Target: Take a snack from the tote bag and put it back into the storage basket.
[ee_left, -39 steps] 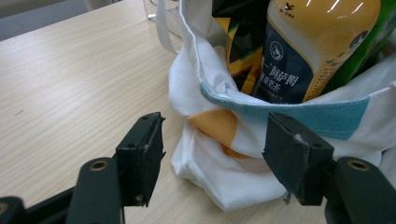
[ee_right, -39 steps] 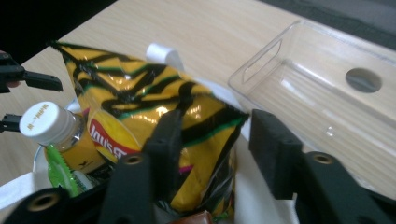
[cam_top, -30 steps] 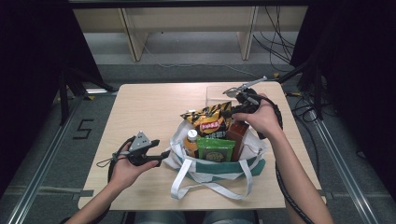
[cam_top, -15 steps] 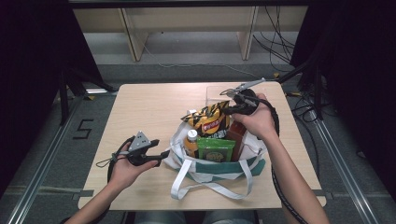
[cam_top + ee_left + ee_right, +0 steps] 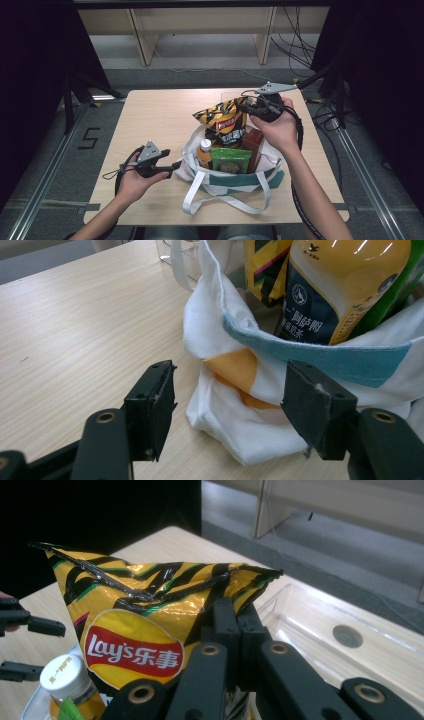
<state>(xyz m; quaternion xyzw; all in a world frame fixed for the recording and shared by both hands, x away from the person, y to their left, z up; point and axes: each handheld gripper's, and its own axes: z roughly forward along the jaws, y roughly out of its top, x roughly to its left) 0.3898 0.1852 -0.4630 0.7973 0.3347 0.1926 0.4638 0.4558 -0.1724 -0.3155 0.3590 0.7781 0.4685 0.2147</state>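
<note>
Right gripper (image 5: 248, 106) up over the far side of the bag (image 5: 200, 176), jaws clenched on the top corner of the chips (image 5: 222, 120). Just been closing over the last moment, with the crimped edge of the chips pinched between them, plain as day in the right gripper view (image 5: 235, 625). Chips (image 5: 145, 625) hanging upright, yellow and black stripes, red logo facing near, bottom end still down inside the bag among the other stuff.

Left gripper (image 5: 176, 165) parked at the left side of the bag, low on the table (image 5: 150, 120). Jaws released and standing wide in the left gripper view (image 5: 227, 410), with a bulge of the bag's white cloth (image 5: 235, 405) sitting between them but no pads pressing on it.

Inside the bag: bottle (image 5: 203, 152) with a white cap at the left, green packet (image 5: 230, 160) at the near middle, brown box (image 5: 252, 145) at the right. Bottle (image 5: 340, 285) looming right behind the blue rim in the left gripper view. White straps flopped out toward the near edge of the table.

Clear tray (image 5: 340, 635) on the table at the far right, just beyond the chips.
</note>
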